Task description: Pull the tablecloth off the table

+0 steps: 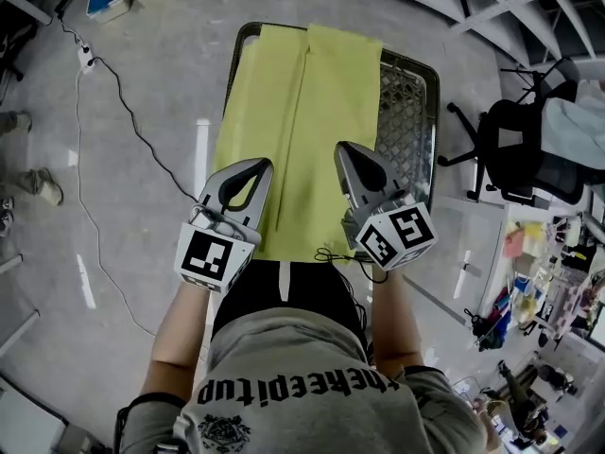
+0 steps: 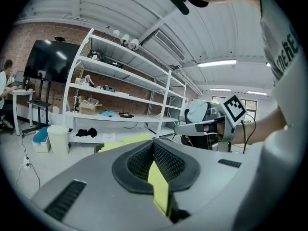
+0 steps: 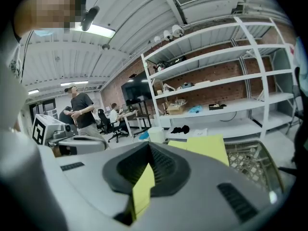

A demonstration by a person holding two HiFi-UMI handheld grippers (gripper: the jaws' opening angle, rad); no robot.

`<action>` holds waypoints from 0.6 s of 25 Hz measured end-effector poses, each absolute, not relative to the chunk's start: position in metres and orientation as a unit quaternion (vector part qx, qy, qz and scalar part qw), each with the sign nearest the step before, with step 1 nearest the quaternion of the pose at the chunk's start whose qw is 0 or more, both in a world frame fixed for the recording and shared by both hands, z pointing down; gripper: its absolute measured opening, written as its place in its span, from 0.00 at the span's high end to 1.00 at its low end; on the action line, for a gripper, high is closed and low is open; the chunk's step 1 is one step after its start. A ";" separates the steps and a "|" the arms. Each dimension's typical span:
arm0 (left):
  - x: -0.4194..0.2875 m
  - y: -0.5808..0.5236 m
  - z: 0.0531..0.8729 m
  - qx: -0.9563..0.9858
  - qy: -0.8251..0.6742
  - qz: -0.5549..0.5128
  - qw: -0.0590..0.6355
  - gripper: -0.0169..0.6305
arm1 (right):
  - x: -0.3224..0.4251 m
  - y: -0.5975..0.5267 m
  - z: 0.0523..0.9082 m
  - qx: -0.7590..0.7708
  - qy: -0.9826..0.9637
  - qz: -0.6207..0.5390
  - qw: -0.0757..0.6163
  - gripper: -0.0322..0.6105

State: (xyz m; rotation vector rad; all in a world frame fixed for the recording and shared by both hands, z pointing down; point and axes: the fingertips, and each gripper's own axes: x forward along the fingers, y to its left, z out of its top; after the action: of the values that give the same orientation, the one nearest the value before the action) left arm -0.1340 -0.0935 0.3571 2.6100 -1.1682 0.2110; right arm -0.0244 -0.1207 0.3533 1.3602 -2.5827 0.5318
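A yellow-green tablecloth (image 1: 284, 93) lies lengthwise over a metal mesh table (image 1: 408, 121), with the table's right strip bare. Its near edge hangs in front of the person. My left gripper (image 1: 259, 166) is shut on the cloth near that edge, left of the centre fold. My right gripper (image 1: 346, 149) is shut on it to the right of the fold. In the left gripper view a strip of the cloth (image 2: 159, 186) is pinched between the closed jaws of the left gripper (image 2: 154, 144). The right gripper view shows the same: a cloth strip (image 3: 143, 186) pinched in the right gripper (image 3: 148, 146).
A black office chair (image 1: 515, 149) stands right of the table. A power strip with its cable (image 1: 86, 56) lies on the floor at the left. White shelving (image 2: 120, 105) runs behind the table. People (image 3: 83, 110) stand and sit further off, and a cluttered desk (image 1: 539, 291) sits at lower right.
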 end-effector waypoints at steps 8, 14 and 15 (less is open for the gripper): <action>-0.142 -0.067 0.355 0.893 -0.424 0.073 0.132 0.95 | -0.026 -0.085 0.335 0.444 -0.877 0.162 0.081 0.94; -0.141 -0.035 0.351 0.884 -0.446 0.072 0.122 0.95 | -0.023 -0.048 0.326 0.427 -0.889 0.151 0.072 0.94; -0.140 -0.027 0.349 0.883 -0.448 0.071 0.120 0.95 | -0.022 -0.041 0.326 0.425 -0.890 0.151 0.071 0.94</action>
State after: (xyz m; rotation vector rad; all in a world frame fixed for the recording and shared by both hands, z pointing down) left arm -0.1397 -0.0275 0.3495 2.5792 -1.3098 0.2089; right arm -0.0221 -0.0408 0.3258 1.2777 -2.6753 0.4555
